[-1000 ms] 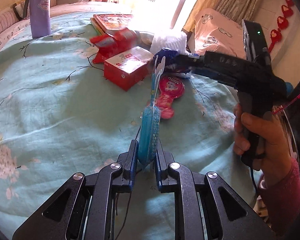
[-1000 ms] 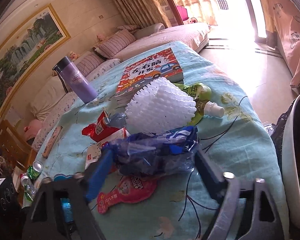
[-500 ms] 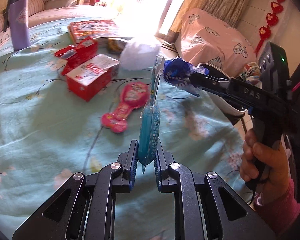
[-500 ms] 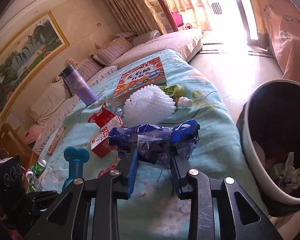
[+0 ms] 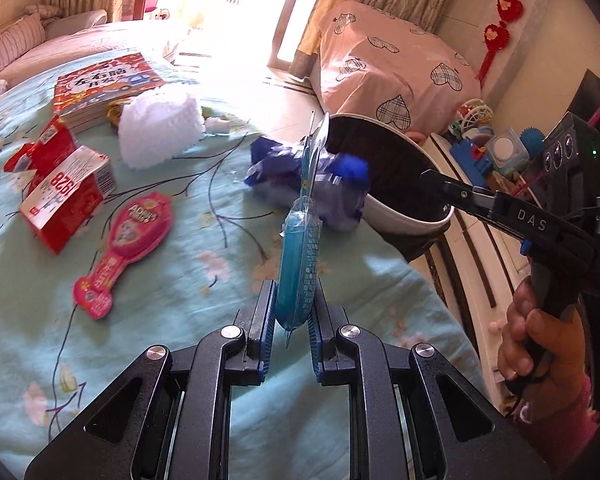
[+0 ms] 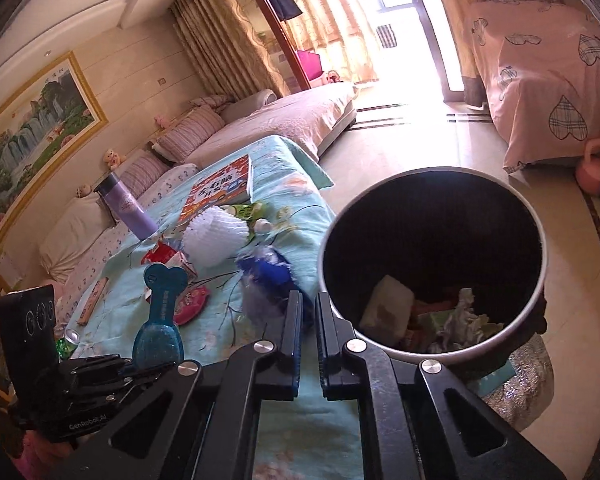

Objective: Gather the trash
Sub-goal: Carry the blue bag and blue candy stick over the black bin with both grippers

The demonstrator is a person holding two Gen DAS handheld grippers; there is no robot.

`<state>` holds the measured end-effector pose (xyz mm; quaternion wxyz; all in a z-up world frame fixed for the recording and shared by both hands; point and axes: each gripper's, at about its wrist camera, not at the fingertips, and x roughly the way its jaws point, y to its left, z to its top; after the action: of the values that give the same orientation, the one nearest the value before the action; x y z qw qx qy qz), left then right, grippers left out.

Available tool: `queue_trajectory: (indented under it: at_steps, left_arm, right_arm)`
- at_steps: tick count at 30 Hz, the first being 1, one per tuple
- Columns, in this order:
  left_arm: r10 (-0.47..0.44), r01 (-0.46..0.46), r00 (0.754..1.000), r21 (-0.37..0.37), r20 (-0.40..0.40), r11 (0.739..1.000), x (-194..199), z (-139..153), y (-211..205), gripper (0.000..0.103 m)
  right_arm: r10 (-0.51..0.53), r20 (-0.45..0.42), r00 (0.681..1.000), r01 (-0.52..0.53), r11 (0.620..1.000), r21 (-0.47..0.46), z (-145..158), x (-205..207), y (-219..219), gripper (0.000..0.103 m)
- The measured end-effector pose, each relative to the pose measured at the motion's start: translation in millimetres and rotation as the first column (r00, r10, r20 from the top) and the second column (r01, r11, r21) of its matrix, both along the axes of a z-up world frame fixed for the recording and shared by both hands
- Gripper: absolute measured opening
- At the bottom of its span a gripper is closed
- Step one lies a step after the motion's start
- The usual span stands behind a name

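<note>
Left wrist view: the left gripper is clamped on a teal bone-shaped packet, which stands upright between its fingers; ahead of it, a blurred blue plastic wrapper sits at the table's edge beside the trash bin; the right gripper has its fingers nearly together, with nothing visibly between them, the wrapper just ahead to their left; the bin, ahead to the right, contains crumpled paper; a pink packet lies left of the left gripper.

Left gripper: gripping a blue blister pack, standing it upright.
Right gripper: reaching over the trash bin.
Blue wrapper: blurring beside the bin rim, above the tabletop.
</note>
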<state>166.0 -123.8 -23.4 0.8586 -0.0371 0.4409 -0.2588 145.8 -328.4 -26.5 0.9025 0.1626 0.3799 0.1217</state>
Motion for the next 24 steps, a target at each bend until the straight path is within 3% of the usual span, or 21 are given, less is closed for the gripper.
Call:
queue_trajectory:
  at_steps: [4,7,8,9,11,14,17,24]
  left_arm:
    - [0.014,-0.014,1.0,0.008,0.005,1.0,-0.3,1.1,0.0,0.014]
    - [0.039,-0.039,0.999,0.014,-0.002,0.999,-3.0,-1.3,8.9,0.014]
    - [0.048,-0.048,0.999,0.016,-0.007,0.999,-2.9,-2.6,12.6,0.014]
    - [0.059,-0.058,0.998,0.017,-0.013,0.998,-2.5,-4.3,17.2,0.014]
    - [0.075,-0.074,0.997,0.017,-0.027,0.997,-1.2,-7.9,24.1,0.014]
    - [0.085,-0.084,0.996,0.021,-0.035,0.996,-0.5,-10.7,29.9,0.014]
    - [0.084,-0.083,0.996,0.021,-0.034,0.996,0.0,-10.7,29.4,0.014]
    - [0.042,-0.041,0.999,0.021,-0.027,0.999,5.1,-5.7,10.9,0.014]
  right_arm:
    - [0.008,-0.003,1.0,-0.008,0.999,0.043,-4.9,5.8,-5.9,0.012]
    - [0.078,0.005,0.997,-0.078,0.996,0.043,-6.6,11.4,7.6,0.019]
    - [0.101,0.01,0.995,-0.101,0.994,0.038,-7.2,12.6,13.0,0.033]
    - [0.128,0.014,0.992,-0.128,0.991,0.034,-8.1,11.9,16.9,0.054]
    - [0.175,0.019,0.984,-0.176,0.984,0.016,-12.2,16.3,31.0,0.065]
    - [0.205,-0.003,0.979,-0.205,0.977,-0.058,-21.7,25.1,51.3,0.064]
    - [0.207,-0.05,0.977,-0.211,0.973,-0.089,-34.6,34.5,58.4,0.032]
    - [0.175,-0.011,0.985,-0.175,0.984,-0.044,-22.0,19.8,39.0,0.023]
